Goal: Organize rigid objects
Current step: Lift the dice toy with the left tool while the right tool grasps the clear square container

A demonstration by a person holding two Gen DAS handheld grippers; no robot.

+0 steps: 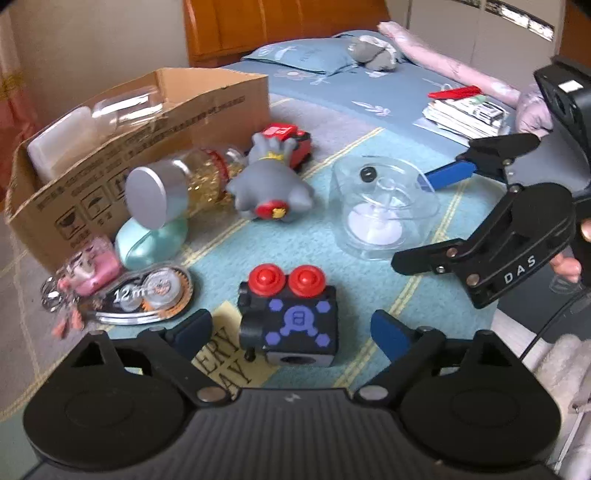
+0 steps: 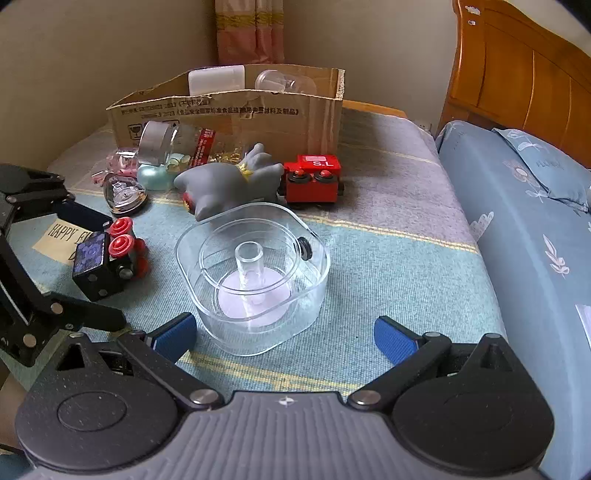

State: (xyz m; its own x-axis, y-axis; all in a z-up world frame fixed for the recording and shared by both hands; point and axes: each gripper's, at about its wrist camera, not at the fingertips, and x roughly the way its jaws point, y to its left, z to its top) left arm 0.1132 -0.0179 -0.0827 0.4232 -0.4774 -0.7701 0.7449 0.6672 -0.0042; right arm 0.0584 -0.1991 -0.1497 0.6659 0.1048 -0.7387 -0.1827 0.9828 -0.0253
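Woven striped blanket, boxy black toy between spread left hand-held gripper, right hand-held gripper apart, clear, seemingly plastic tub.

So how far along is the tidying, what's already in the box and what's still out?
Done: a white container and a clear one sit in the cardboard box. In hand: nothing; left gripper is open around the black toy block, right gripper open near the clear dish. Left: jar, grey figure, red train car, tape dispenser.

Plain beige walls; orange wooden headboard; bed in blue floral sheets; pink curtain.
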